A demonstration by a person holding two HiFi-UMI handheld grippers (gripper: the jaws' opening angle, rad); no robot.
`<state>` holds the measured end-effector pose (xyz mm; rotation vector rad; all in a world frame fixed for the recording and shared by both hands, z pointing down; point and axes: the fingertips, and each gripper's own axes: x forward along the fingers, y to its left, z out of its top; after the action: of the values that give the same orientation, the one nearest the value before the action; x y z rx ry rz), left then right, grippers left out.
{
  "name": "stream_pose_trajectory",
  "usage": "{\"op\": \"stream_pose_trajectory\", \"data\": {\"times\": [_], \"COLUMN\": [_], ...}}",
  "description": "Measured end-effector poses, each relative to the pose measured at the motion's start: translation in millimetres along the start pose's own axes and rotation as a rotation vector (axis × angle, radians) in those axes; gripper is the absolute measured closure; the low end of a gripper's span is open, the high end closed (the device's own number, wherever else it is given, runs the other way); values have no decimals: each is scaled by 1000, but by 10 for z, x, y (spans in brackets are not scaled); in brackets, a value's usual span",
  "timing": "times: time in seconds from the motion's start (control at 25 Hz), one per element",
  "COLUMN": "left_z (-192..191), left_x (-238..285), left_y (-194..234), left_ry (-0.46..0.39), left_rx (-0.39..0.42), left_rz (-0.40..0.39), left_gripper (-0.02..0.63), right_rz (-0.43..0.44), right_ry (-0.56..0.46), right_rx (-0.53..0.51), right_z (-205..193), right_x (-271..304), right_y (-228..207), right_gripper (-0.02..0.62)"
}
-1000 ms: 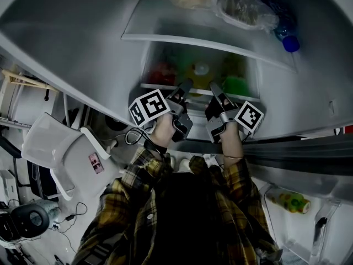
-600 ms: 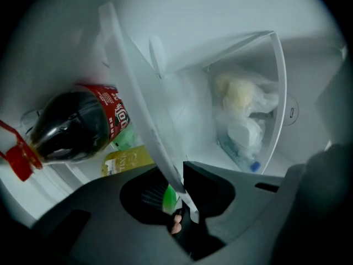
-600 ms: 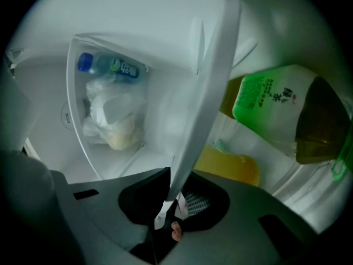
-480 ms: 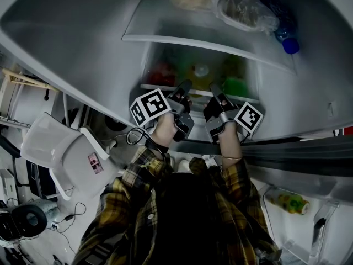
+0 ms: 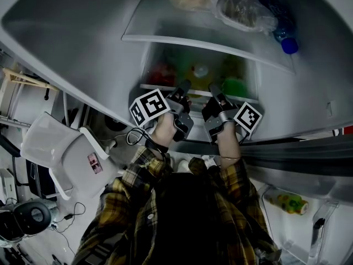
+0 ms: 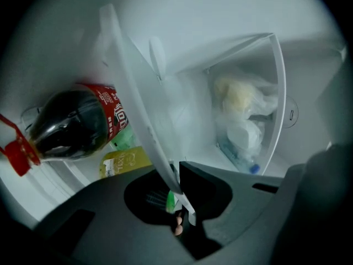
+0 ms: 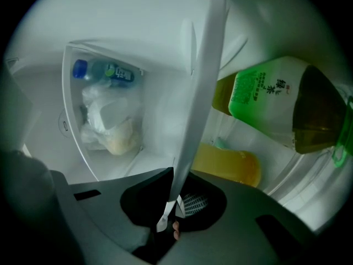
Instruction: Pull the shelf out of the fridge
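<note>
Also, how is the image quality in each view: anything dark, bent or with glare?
Head view: dim overall, the fridge interior is the brightest part. Left gripper view: black corners, the shelf edge looks curved, the cola bottle shows bright glints. Right gripper view: black corners too, yet the green bottle label is fairly sharp.

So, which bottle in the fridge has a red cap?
The dark cola bottle with the red label, in the left gripper view. The green-labelled tea bottle has a green cap, the clear water bottle a blue one.
</note>
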<state>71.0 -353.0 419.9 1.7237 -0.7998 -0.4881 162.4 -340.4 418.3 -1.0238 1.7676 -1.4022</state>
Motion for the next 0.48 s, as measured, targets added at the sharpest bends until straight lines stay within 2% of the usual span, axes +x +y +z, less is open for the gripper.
{"op": "stream_pose_trajectory", "data": {"times": [0.48], "left_z": [-8], "left_x": [-28], "left_y": [11], "left_ry": [6], "left_rx": [-2], "left_rz": [12], "left_gripper": [563], "right_rz": [-14], "right_ry": [23], "right_rx": [-25], "right_z": [-39], "right_x": [-18], "right_y": [1], "right_gripper": [554]}}
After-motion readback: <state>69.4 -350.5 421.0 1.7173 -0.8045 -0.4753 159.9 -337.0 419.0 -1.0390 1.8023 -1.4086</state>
